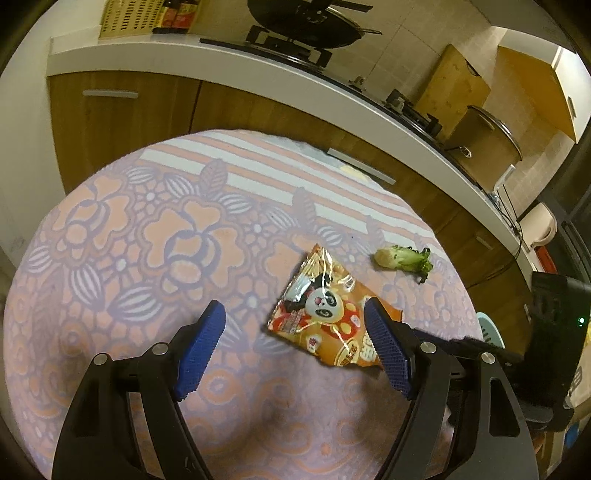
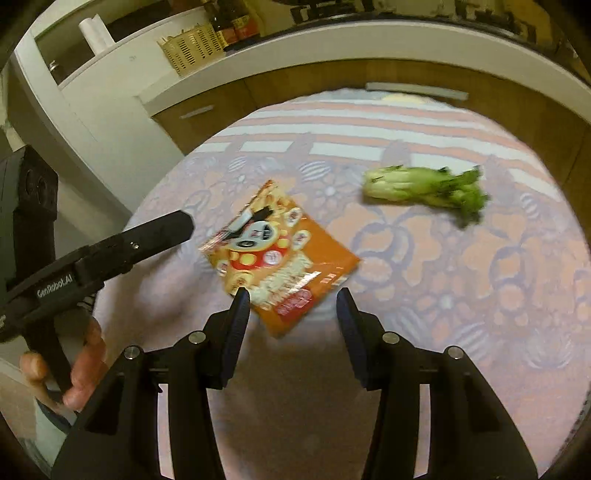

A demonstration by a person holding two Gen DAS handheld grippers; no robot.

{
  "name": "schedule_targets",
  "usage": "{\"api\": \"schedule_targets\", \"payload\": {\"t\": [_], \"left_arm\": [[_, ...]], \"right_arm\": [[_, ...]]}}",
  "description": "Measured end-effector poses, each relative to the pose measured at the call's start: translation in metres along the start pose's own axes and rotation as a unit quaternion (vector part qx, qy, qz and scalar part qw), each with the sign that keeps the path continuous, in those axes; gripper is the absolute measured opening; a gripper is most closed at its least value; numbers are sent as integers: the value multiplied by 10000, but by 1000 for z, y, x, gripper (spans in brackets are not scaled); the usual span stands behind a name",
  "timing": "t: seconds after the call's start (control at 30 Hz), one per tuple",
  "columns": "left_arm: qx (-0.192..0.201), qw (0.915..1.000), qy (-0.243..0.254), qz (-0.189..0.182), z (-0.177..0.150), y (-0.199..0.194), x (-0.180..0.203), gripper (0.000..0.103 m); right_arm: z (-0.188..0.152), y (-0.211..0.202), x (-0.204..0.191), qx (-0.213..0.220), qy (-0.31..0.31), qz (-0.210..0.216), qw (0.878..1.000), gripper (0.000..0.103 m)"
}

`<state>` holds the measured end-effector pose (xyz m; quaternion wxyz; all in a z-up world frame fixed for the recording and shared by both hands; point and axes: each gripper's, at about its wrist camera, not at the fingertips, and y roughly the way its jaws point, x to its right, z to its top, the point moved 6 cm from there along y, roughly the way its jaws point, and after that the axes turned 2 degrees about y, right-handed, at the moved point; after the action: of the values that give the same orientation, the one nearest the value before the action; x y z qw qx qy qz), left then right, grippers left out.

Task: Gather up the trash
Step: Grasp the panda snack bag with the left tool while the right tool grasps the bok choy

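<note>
An orange snack wrapper [image 1: 325, 310] with a panda print lies flat on the round table [image 1: 147, 229]; it also shows in the right wrist view [image 2: 280, 254]. A green vegetable scrap [image 1: 404, 257] lies beyond it to the right, also in the right wrist view [image 2: 424, 188]. My left gripper [image 1: 293, 314] is open above the table, its right finger over the wrapper's right edge. My right gripper [image 2: 293, 299] is open, hovering over the wrapper's near corner. The left gripper's body [image 2: 110, 251] shows at the left of the right wrist view.
The table wears a floral orange and lilac cloth [image 2: 461, 277]. Behind it runs a kitchen counter [image 1: 258, 59] with a wok on a stove [image 1: 306, 22], a wooden board and a pot [image 1: 487, 147]. A basket [image 2: 192, 48] and bottles stand on the counter.
</note>
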<state>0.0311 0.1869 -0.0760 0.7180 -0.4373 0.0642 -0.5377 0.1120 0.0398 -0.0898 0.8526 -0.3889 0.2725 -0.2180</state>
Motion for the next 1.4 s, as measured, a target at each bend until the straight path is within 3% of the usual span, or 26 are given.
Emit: {"api": "schedule_targets", "payload": {"t": [0.27,0.43,0.67,0.83,0.93,1.0,1.13,1.17,1.23,1.4], "left_arm": [[-85,9979,621,181,-15,16,39,75],[-347,9895,1330,444,-26,34,65,77],[-492,9830,1692,519,-35,49,71,89],[-463,9774,1927,730,-39,53,75,89],[-372,9717,2091,1031,-39,52,74,74],[-285,9702,2118,1139,-36,49,70,50],[-170,9811,1740,826,-25,40,56,25],[-151,9838,1633,720,-22,39,52,6],[-118,9884,1430,494,-18,36,47,0],[177,9919,1241,219,-10,32,43,0]], "right_arm": [[-8,-11,48,169,452,-480,9977,45],[-11,-17,61,299,699,-304,9966,46],[-14,-21,67,381,753,-134,9963,47],[-13,-23,70,413,841,-15,9956,47],[-12,-23,68,414,838,-57,9956,47],[-11,-25,67,436,813,-137,9956,48],[-5,-27,63,448,734,-194,9961,48],[-2,-27,62,449,714,-217,9962,48],[5,-27,60,457,683,-256,9963,48],[21,-23,66,490,642,-669,9945,48]]}}
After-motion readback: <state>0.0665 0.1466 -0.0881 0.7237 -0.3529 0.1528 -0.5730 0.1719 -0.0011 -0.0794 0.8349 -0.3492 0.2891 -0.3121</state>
